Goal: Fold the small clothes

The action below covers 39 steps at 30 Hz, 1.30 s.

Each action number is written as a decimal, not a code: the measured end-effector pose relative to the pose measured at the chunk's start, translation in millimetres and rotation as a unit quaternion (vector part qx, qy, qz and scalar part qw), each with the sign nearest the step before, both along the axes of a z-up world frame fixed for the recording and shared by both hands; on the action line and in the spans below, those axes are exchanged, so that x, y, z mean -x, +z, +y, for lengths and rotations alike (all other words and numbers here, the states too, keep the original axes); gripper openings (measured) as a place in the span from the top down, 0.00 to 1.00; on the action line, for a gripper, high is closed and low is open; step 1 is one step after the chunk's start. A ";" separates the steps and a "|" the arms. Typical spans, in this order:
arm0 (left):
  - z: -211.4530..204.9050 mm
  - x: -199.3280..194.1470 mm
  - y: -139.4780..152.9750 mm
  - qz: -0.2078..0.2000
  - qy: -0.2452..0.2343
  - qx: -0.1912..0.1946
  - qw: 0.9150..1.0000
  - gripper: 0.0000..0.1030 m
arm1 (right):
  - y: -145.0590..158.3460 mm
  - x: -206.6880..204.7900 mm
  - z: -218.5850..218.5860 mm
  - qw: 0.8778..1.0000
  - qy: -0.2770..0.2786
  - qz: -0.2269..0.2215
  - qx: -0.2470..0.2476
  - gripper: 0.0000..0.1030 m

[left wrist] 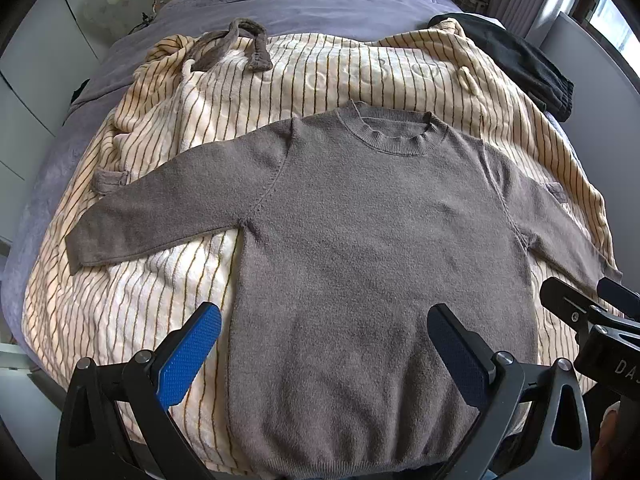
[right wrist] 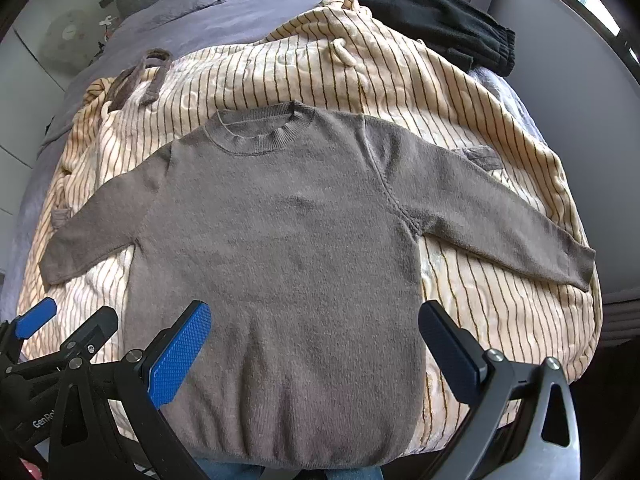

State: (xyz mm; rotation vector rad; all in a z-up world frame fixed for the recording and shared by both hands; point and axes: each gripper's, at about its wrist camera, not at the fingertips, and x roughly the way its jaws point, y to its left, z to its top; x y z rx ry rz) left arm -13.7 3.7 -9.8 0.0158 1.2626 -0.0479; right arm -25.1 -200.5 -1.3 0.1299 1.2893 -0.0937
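Jaws of both the left gripper [left wrist: 324, 344] and the right gripper [right wrist: 316, 340] stand spread wide, holding nothing, above the hem end of the grey-brown knit sweater [left wrist: 372, 224]. It lies flat, sleeves out to either side ahead of the jaws, on a striped blanket [left wrist: 132, 300] over the bed. Soft, light and limp, it would likely droop if lifted; pinching a sleeve cuff or hem corner seems best.

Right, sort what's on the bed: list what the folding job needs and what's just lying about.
For the job:
- grey sweater, spread flat, sleeves out
- left gripper, open above the hem
- right gripper, open above the hem

Lying about:
- striped blanket under the sweater
- black garment at the far corner
- purple bedding
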 end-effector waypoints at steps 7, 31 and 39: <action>1.1 2.2 -0.5 0.002 -0.001 -0.001 1.000 0.00 | 0.6 -1.7 -0.8 1.000 0.000 0.000 -0.001 0.00; 3.5 8.2 -1.8 0.002 -0.002 -0.001 1.000 0.00 | -4.1 3.6 -3.3 1.000 -0.001 0.003 -0.003 0.00; 2.9 7.4 -1.7 0.003 -0.001 -0.001 1.000 0.00 | -4.3 3.7 -2.7 1.000 -0.001 0.003 -0.003 0.00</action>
